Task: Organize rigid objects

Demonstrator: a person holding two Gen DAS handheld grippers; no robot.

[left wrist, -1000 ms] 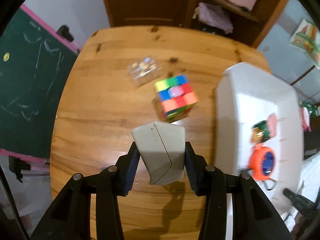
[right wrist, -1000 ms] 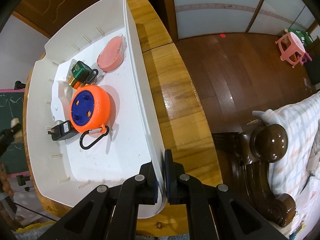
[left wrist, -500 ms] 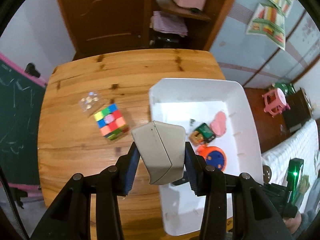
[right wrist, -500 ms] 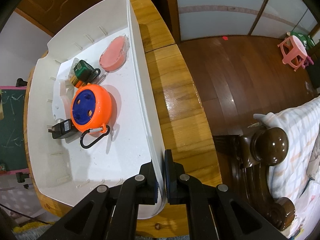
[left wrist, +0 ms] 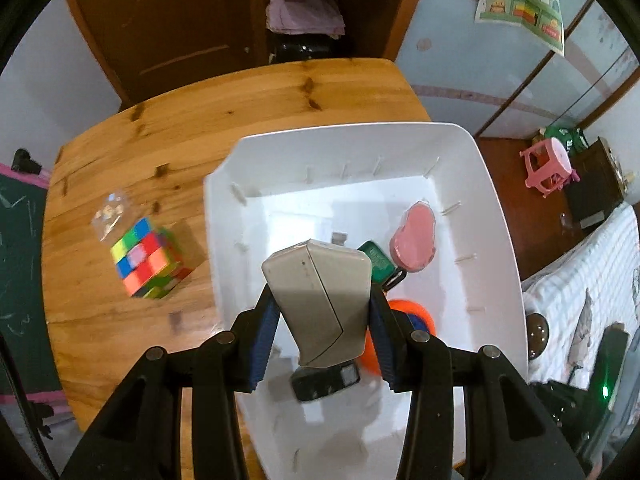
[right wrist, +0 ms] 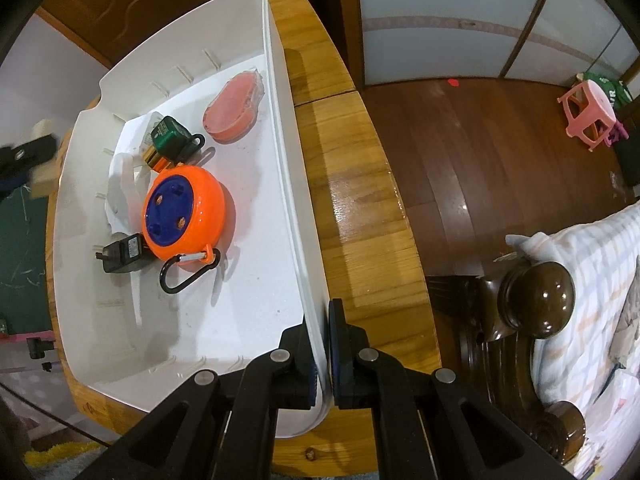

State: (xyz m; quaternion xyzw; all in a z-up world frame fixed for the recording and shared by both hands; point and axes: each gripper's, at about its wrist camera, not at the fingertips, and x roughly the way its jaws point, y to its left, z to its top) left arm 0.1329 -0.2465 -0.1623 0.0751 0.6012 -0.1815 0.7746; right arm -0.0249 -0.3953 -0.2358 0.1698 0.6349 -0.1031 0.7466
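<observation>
On the bench (left wrist: pixel 248 112): pale wood carrying everything.
White bin (right wrist: pixel 288 184): largest piece, thin stiff plastic, likely light and prone to sliding; right tongs (right wrist: pixel 323 354) pinch its rim wall to steady it.
Grey wedge block (left wrist: pixel 320 300): hard, smooth, probably slippery; clamped by its flat sides in the left tongs (left wrist: pixel 322 338), hanging above the bin's floor.
Orange reel (right wrist: pixel 186 212): rigid, inside the bin.
Colour cube (left wrist: pixel 146 258): out on the wood beside the bin; best taken on opposite flat faces.
</observation>
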